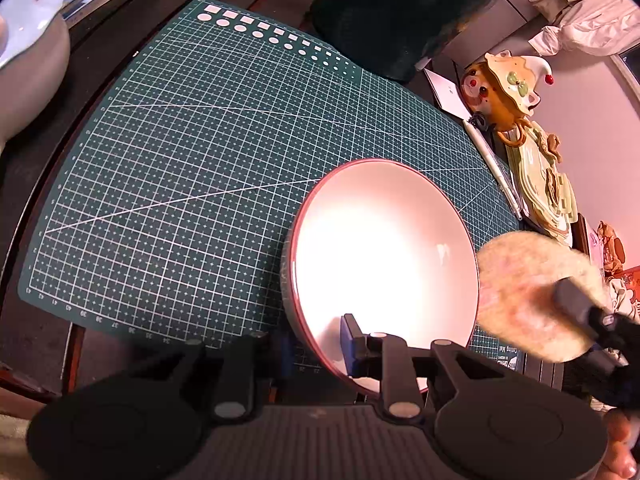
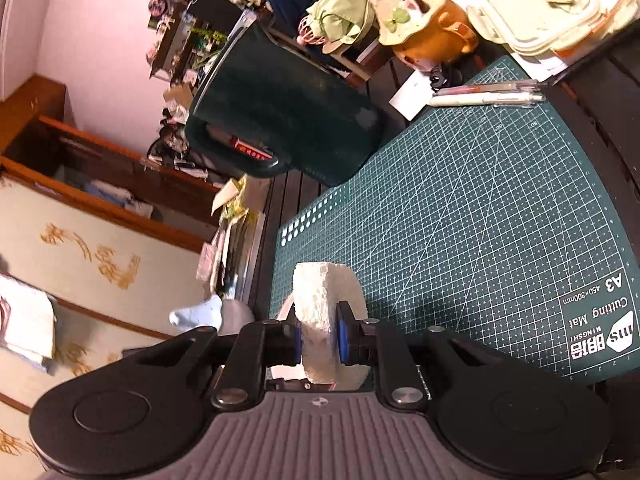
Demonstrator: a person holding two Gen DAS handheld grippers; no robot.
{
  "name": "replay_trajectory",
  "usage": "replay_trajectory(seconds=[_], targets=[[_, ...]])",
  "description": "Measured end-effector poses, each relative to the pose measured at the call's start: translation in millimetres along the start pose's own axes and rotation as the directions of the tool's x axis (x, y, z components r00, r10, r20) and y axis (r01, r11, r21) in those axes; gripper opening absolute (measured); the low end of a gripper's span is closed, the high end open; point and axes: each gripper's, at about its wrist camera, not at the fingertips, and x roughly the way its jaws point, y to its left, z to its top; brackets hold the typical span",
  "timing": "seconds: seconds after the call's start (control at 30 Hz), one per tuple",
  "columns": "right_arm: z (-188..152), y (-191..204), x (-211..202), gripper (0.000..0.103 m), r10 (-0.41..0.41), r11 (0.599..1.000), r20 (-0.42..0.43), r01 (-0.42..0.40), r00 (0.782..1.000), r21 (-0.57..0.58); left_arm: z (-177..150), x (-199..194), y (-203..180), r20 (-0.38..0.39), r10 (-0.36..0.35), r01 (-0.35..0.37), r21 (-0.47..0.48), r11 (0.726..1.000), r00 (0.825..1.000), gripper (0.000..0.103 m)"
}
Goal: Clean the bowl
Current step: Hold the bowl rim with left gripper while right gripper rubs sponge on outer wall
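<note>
On the cutting mat [image 1: 180, 152], left gripper [image 1: 316, 344] clamps the bare white bowl [image 1: 380, 248]; right gripper [image 2: 318, 340] pinches a sponge [image 2: 326, 320].

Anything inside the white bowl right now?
The bowl looks empty, though glare washes out its middle. The left gripper covers its near rim. The sponge sits beside it, outside.

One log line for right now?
left tool: gripping bowl rim | right tool: holding sponge beside bowl | bowl: tilted on cutting mat

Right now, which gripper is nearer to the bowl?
Left. The left gripper is clamped on the bowl at its near rim. The right gripper holds the round sponge just off the bowl's right edge.
</note>
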Motion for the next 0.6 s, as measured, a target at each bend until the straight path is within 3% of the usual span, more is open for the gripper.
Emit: replay_trajectory(seconds=[0.23, 0.43, 0.6], targets=[[-0.6, -3.0, 0.3, 0.017, 0.007, 1.000, -0.011, -0.006, 1.000, 0.025, 1.6, -0.1, 0.4, -0.001, 0.000, 0.000, 0.003, 1.000, 1.000, 0.023], [5.1, 2.5, -26.4, 0.017, 0.072, 0.997, 0.106, -0.074, 0.992, 0.020, 2.4, -0.1, 0.8, -0.002, 0.000, 0.000, 0.006, 1.000, 1.000, 0.023], [-2.1, -4.2, -1.4, 0.017, 0.017, 0.999, 0.002, -0.017, 1.000, 0.030, 1.7, -0.5, 0.3, -0.002, 0.000, 0.000, 0.007, 1.000, 1.000, 0.023]])
